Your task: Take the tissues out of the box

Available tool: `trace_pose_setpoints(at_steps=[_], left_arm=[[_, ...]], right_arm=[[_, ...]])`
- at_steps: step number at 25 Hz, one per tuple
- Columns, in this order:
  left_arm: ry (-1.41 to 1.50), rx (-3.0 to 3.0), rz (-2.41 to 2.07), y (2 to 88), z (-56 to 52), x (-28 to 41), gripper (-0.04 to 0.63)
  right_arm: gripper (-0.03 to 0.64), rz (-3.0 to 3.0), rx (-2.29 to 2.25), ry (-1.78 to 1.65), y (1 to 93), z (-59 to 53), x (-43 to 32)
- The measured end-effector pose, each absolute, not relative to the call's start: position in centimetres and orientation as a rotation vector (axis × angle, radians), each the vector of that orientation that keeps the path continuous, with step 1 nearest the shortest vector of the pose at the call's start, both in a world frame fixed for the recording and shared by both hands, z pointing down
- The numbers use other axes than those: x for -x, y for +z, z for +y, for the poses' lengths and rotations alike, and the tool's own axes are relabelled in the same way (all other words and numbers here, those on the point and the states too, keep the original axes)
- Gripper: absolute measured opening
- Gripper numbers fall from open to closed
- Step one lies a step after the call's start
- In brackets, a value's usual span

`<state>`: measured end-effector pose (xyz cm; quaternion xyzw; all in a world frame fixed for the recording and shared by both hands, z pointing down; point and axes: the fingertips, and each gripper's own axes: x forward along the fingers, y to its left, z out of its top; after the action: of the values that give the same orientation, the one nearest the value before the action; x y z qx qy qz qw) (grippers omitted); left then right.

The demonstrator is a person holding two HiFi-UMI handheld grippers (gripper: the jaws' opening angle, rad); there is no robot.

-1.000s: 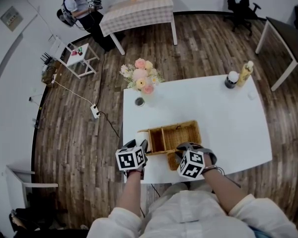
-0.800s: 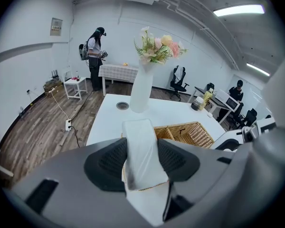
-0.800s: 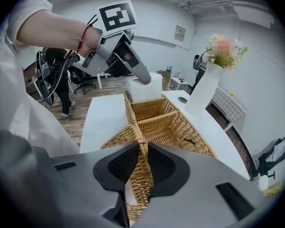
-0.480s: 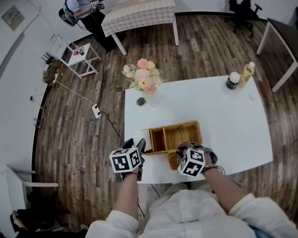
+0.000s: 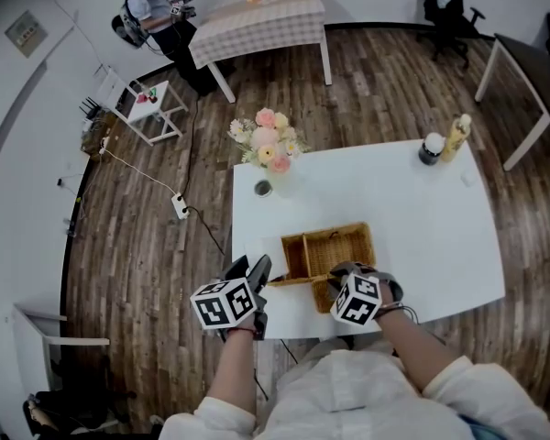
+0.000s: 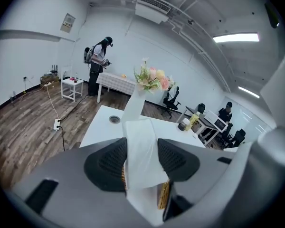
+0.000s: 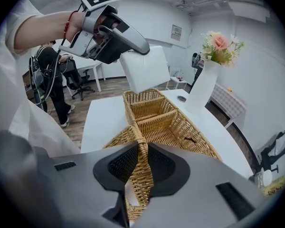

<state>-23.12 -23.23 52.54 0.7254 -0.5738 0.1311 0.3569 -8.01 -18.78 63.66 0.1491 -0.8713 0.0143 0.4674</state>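
Your left gripper [image 6: 141,161] is closed on a white tissue [image 6: 140,148], both pads pressing its faces. In the left gripper view the sheet runs as a strip straight out between the jaws, its long axis along the line the gripper points, with the far end aimed at the vase of flowers [image 6: 151,82]. From the right gripper view the tissue [image 7: 145,69] hangs flat from the left gripper [image 7: 141,51]. It is pinched at its upper edge and tilted, and its lower edge sits above the rim at the small-compartment end of the wicker box [image 7: 167,123]. Whether it touches that rim cannot be told. Your right gripper [image 7: 141,167] is clamped narrow on the box's near woven wall. In the head view the box [image 5: 337,244] lies with its long axis left to right near the front edge of the white table [image 5: 422,236], the left gripper [image 5: 254,269] just beside its left end and the right gripper [image 5: 341,280] at its near side. The only print that shows clearly is the black-and-white square markers on the gripper cubes. The label on the yellow bottle [image 5: 455,134] at the table's far right is too small to read.
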Motion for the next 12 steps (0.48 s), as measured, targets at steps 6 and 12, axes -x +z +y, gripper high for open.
trace_pose_setpoints(at_steps=[6, 12], left_arm=[[0.058, -1.828, -1.347, 51.4, -22.9, 20.5, 0.206], [-0.197, -1.753, -1.189, 50.3, -22.9, 17.6, 0.206]], right_arm=[[0.084, -2.157, -0.392, 0.044, 63.6, -18.7, 7.9], [0.084, -2.193, -0.424, 0.062, 63.5, -18.9, 7.9]])
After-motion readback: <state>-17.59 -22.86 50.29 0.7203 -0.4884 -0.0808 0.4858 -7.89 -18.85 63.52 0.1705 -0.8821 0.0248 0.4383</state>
